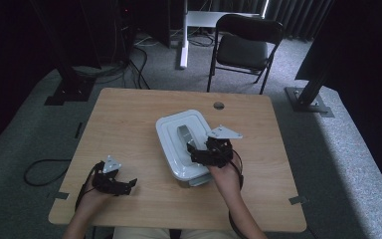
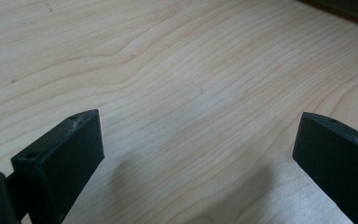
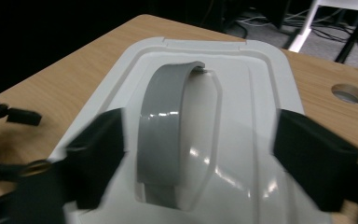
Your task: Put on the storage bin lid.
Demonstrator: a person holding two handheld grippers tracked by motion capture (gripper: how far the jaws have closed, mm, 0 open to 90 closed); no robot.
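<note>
Lying lengthwise away, grey handle point(image 3: 161, 135), white lid point(image 3: 256, 107)

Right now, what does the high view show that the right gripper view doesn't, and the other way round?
The high view alone takes in the whole table, the folding chair behind it, the grey floor, and the person's forearms.

The right gripper view alone shows the grey handle up close, arched over a recess in the lid, standing between the right hand-held gripper's open jaws without touching them.

Both show the white lidded container, the round hole in the tabletop, and the left hand-held gripper.
</note>
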